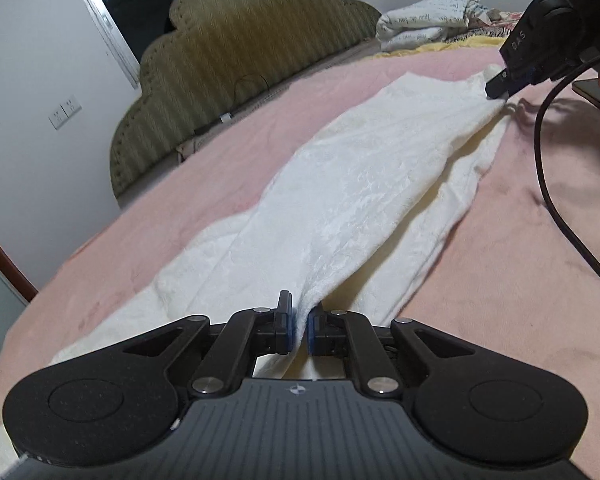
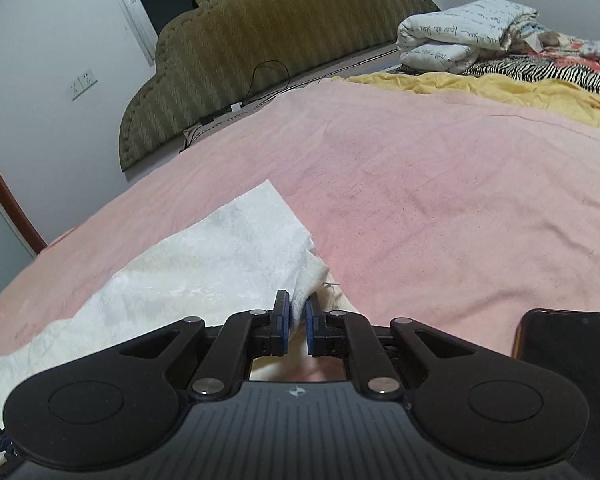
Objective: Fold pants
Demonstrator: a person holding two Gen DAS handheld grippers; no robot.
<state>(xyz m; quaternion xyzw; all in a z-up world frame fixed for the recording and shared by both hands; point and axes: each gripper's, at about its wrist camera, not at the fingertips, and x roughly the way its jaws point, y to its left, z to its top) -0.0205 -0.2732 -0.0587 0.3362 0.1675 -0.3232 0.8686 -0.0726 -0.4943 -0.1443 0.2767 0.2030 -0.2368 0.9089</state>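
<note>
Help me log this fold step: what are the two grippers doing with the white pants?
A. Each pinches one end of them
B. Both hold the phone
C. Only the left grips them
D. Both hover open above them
A: the left gripper and right gripper each have white pants fabric clamped between their pads.

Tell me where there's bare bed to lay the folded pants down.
The widest bare stretch of pink sheet lies between the white pants, the yellow blanket and the phone. A narrower strip runs between the pants and the headboard. It is crowded by the folded quilt.
</note>
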